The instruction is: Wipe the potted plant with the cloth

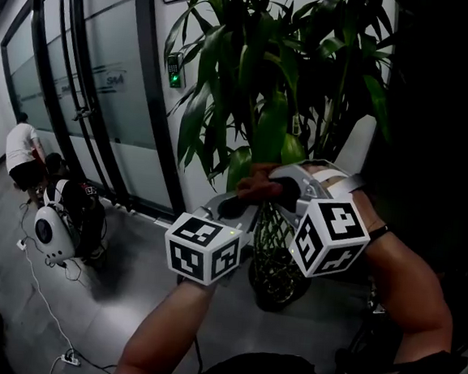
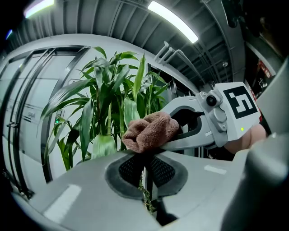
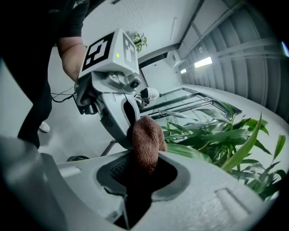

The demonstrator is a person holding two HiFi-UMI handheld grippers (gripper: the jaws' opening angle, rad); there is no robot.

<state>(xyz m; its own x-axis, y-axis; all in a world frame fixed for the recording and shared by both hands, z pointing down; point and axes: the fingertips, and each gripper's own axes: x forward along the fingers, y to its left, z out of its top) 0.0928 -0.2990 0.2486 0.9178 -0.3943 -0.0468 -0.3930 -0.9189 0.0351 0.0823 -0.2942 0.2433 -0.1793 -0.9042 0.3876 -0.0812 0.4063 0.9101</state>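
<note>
The potted plant [image 1: 260,70] has long green leaves and stands in a dark lattice pot [image 1: 280,263] by the wall. A brown cloth [image 1: 258,186] is bunched among the lower leaves. My right gripper [image 3: 144,155] is shut on the cloth [image 3: 146,140], which presses on a leaf [image 3: 192,152]. My left gripper [image 1: 237,200] meets it tip to tip just left of the cloth. In the left gripper view its jaws [image 2: 145,158] stand closed to a thin slit on a drooping leaf [image 1: 238,165], their tips hidden behind the cloth [image 2: 149,131].
Glass doors [image 1: 88,88] with dark frames run along the left. A person [image 1: 25,156] crouches far left beside a white round machine [image 1: 51,231], and a cable [image 1: 45,296] trails over the grey floor. A green-lit keypad [image 1: 174,71] is on the wall.
</note>
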